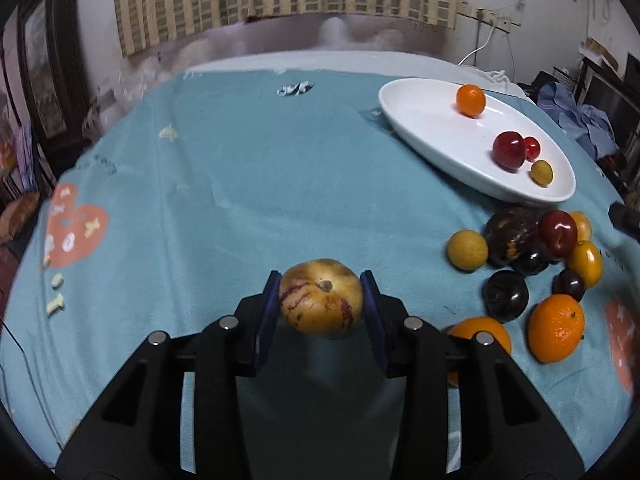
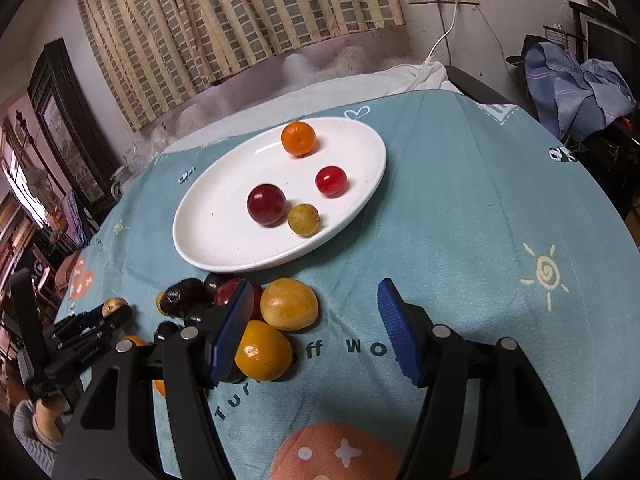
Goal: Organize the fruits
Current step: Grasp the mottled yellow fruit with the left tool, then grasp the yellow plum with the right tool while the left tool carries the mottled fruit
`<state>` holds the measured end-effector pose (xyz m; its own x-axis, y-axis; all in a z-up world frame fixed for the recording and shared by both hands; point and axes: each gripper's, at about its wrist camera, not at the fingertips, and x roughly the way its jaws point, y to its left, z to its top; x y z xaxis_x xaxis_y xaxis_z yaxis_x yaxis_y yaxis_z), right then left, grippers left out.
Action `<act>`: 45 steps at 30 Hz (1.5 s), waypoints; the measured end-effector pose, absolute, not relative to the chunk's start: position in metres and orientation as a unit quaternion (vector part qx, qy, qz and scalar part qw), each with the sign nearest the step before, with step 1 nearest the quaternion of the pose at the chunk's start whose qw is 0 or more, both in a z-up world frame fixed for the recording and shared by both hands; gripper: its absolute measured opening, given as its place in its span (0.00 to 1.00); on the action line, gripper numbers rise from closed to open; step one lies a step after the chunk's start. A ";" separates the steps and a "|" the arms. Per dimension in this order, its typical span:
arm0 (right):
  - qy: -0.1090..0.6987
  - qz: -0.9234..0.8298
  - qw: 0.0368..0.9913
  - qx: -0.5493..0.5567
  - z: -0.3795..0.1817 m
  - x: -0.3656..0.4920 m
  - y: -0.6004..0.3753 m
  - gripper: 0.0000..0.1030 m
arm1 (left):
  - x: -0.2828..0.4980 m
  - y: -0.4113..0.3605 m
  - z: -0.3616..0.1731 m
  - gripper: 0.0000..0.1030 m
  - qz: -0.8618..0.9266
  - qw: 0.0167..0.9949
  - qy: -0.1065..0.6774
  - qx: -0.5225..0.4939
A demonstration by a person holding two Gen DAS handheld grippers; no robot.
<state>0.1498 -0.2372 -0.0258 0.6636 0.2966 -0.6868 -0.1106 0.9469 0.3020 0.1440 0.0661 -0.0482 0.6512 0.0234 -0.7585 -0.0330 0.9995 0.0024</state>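
My left gripper (image 1: 321, 300) is shut on a yellow fruit with purple streaks (image 1: 321, 298), held above the blue cloth. A white oval plate (image 1: 424, 120), also in the right wrist view (image 2: 224, 240), holds a small orange (image 2: 298, 138), a dark red plum (image 2: 267, 205), a small red fruit (image 2: 331, 181) and a small yellow-green fruit (image 2: 303, 219). A pile of loose fruits (image 1: 532, 264) lies in front of the plate: oranges, dark plums, yellow fruits. My right gripper (image 2: 316, 328) is open and empty, just right of the pile (image 2: 240, 320).
A blue patterned cloth (image 1: 240, 200) covers the table. The left gripper (image 2: 80, 336) shows at the lower left of the right wrist view. A curtain (image 2: 240, 20) and wall sockets are behind. Clothes (image 2: 576, 84) lie at the far right.
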 end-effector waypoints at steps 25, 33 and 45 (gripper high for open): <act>0.440 0.225 0.860 0.129 -0.040 0.142 -0.209 0.37 | 0.136 0.061 -0.044 0.40 -0.018 0.913 0.408 -0.011; 0.375 0.211 0.886 0.174 -0.001 0.141 -0.236 0.37 | 0.142 0.042 -0.005 0.40 -0.050 0.929 0.366 -0.023; 0.388 0.168 0.893 0.152 0.000 0.234 -0.213 0.37 | 0.227 -0.029 -0.002 0.40 -0.087 0.922 0.377 0.013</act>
<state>0.2339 -0.2133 0.0002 0.6424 0.4181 -0.6423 -0.1827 0.8975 0.4015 0.2268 -0.0292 -0.0023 0.7012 -0.1510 -0.6968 0.1699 0.9845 -0.0424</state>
